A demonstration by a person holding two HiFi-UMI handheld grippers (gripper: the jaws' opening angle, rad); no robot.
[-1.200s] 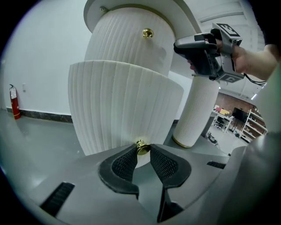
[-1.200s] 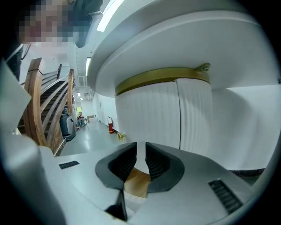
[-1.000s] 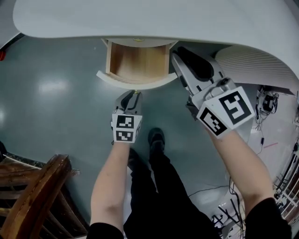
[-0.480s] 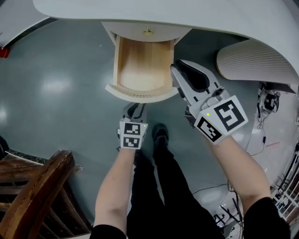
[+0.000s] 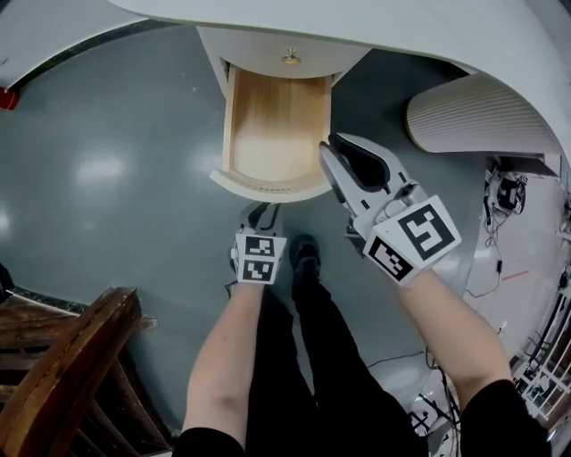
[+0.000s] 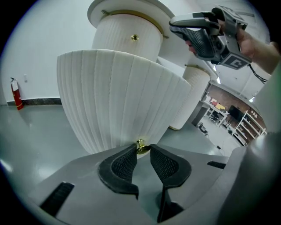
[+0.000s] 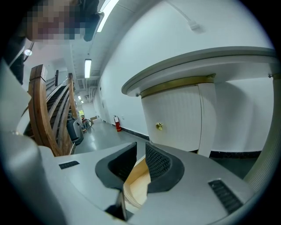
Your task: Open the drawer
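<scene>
Head view, looking down: the pale wooden drawer (image 5: 272,125) with the curved white ribbed front stands well out of the white ribbed pedestal (image 5: 268,49) under the white table (image 5: 375,27). Its bare wooden inside is open to the eye and looks empty. Its long axis runs straight from the pedestal toward the person's feet, and any further pull would, I judge, have to follow that line.

At the near end of that axis sits the small brass knob (image 6: 141,147) in the middle of the ribbed front (image 6: 118,96). The left tongs (image 5: 259,212) are on it. In the left gripper view their two ridged pads (image 6: 124,163) are closed in on the knob at the very tips, pinching it. So the drawer lies directly ahead of the left tongs, in line with them, and this hand is plainly the one placed to draw it.

The right tongs (image 5: 335,143) are off that line, above the drawer's right side wall and near its front corner. In the right gripper view (image 7: 141,151) the pads stand a little apart, with the wooden edge of the drawer showing through the gap beyond them. I see nothing clamped there.

Above the open drawer, a second brass knob (image 5: 291,59) sits on the pedestal. A dark wooden chair (image 5: 71,375) stands well off to the person's left on the grey floor (image 5: 116,161).
</scene>
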